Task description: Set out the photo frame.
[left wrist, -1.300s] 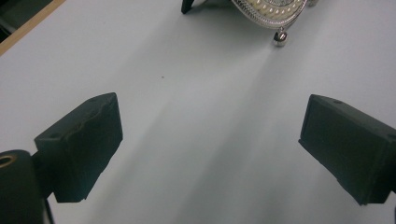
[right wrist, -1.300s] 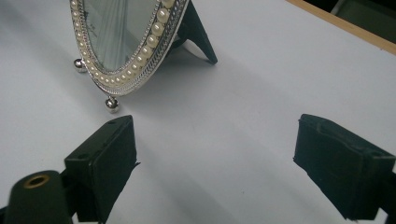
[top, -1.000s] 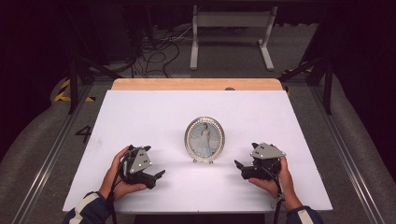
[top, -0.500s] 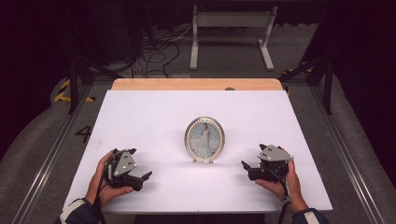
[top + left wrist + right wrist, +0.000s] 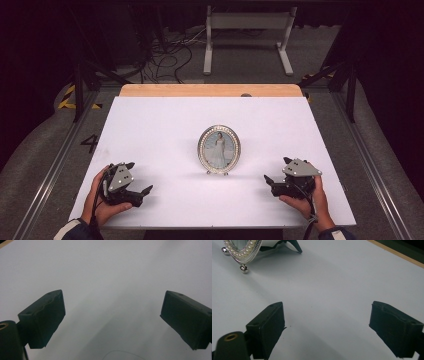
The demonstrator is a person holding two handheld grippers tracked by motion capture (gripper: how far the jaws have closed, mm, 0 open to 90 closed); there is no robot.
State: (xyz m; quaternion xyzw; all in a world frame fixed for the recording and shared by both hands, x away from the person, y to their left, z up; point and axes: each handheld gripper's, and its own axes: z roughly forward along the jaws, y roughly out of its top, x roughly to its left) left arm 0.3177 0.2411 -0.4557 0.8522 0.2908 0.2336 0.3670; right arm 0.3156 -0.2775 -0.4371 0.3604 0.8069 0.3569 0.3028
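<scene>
Now, compared with a second ago, both grippers have drawn back from the frame and out toward the near corners of the table. The left gripper point(image 5: 139, 182) has gone leftward and nearer the front edge over the two earlier pictures; it sits low by the near-left corner, held in the person's left hand point(image 5: 100, 205). Its jaws stand wide apart with nothing between them, and in the left gripper view point(image 5: 112, 322) they open over bare white table.

The frame point(image 5: 219, 149) has not shifted. It is a small oval picture frame with a beaded silver rim, standing upright on ball feet in the middle of the table point(image 5: 165, 125), a little nearer the front than the back. White surface lies open on both sides of it and behind it, up to the wooden strip along the far edge.

The right gripper point(image 5: 276, 174) has gone rightward and slightly nearer the person, and is well apart from the frame. It rests near the front-right corner in the right hand point(image 5: 305, 202), close to the table's right edge. Its jaws are spread wide and empty; in the right gripper view point(image 5: 327, 327) the frame's rim point(image 5: 242, 250) and stand show at the upper left, with clear table between.
</scene>
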